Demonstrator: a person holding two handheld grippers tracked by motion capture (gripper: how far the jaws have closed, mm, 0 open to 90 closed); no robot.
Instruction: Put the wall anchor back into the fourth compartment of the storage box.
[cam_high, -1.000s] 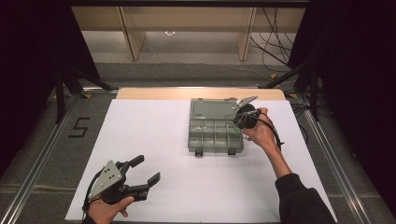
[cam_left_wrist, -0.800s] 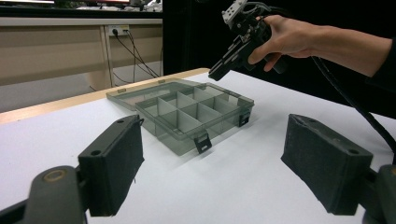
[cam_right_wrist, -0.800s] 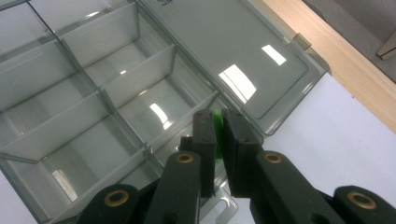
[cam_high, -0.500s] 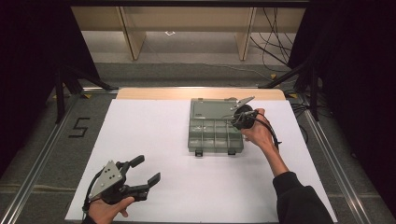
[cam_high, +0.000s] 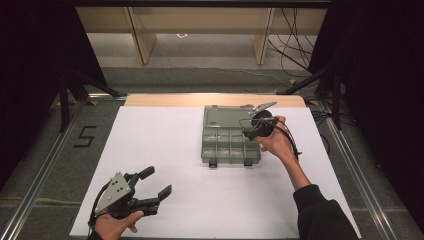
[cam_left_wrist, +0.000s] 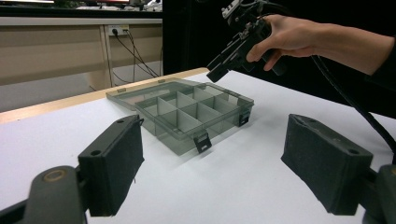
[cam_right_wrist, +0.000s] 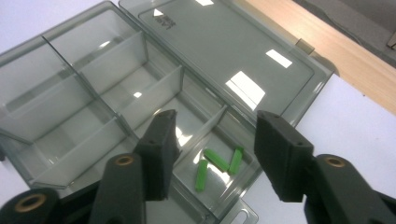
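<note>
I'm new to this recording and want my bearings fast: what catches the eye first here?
The open smoky-grey compartment box sits toward the far right of the white table, its lid folded flat back. Three small green pieces lie in one corner compartment, directly below the right gripper, whose fingers have just been opening with nothing between them. The left gripper rests open near the table's front left corner.

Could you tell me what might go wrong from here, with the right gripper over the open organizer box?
The right gripper, its jaws just opened, hangs low over the corner compartment with three green pieces; lifting off carelessly could clip a divider or nudge the organizer box. The lid lies flat open, so any jolt could bounce the pieces out.
</note>
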